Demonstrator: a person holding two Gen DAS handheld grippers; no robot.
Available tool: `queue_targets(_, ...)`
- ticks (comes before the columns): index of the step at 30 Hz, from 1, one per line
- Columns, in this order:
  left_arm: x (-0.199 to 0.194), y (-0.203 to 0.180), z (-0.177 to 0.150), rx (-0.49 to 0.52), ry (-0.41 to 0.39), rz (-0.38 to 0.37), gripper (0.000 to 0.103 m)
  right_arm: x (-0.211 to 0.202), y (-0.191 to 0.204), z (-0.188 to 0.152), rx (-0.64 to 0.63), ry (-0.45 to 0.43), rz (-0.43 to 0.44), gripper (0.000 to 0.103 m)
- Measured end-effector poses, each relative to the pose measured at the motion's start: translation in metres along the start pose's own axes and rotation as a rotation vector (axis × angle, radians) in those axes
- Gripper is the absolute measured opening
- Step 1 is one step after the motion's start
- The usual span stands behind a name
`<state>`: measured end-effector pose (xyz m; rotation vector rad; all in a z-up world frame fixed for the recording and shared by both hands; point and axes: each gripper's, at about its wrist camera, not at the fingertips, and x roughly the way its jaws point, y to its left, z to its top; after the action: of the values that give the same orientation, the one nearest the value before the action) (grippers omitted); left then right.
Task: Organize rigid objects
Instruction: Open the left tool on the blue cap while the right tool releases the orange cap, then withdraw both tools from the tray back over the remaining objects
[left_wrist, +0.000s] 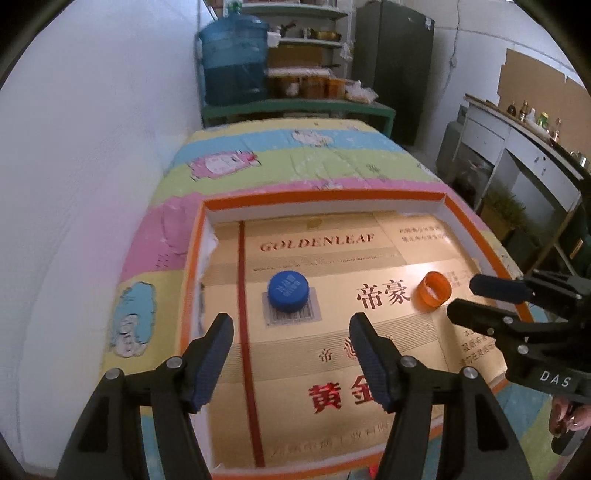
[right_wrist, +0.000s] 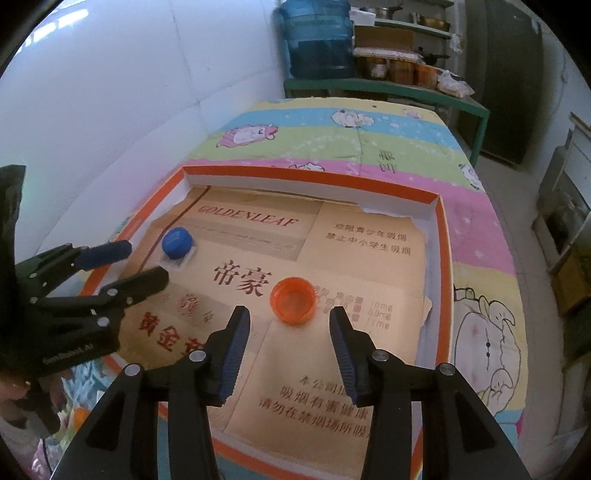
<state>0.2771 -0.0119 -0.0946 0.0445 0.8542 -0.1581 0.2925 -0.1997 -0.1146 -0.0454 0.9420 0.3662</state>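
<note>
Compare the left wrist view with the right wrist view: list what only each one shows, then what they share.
Only the left wrist view shows the counter with bottles along the right wall and the barcode patch under the blue cap.

Only the right wrist view shows the rabbit print on the cloth's right side and the orange cap's hollow side, facing up.

Both show the orange-rimmed tray, the blue cap and the orange cap resting apart on its gold liner, the blue water jug, and the open left tool and right tool, neither holding anything.
</note>
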Motion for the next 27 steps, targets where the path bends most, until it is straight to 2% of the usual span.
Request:
queue_targets(6,-0.035,0.002,-0.009,-0.011,-0.047,0.003,0.065,-0.024,0.014,-0.010,0.027,-0.028,-0.015,0.046)
queue_targets(15,-0.092,0.002,-0.033,-0.062,-0.121,-0.035,0.065,-0.073,0.044,-0.040,0.070,-0.089,-0.069,0.046)
queue_targets(24,-0.150,-0.003,-0.055,-0.074,-0.215,-0.010,0.065,-0.117,0.067,-0.071,0.096,-0.148,-0.124,0.046)
queue_targets(27,-0.168,-0.001,-0.066,-0.090,-0.240,-0.037,0.065,-0.133,0.075,-0.082,0.107,-0.171,-0.133,0.046)
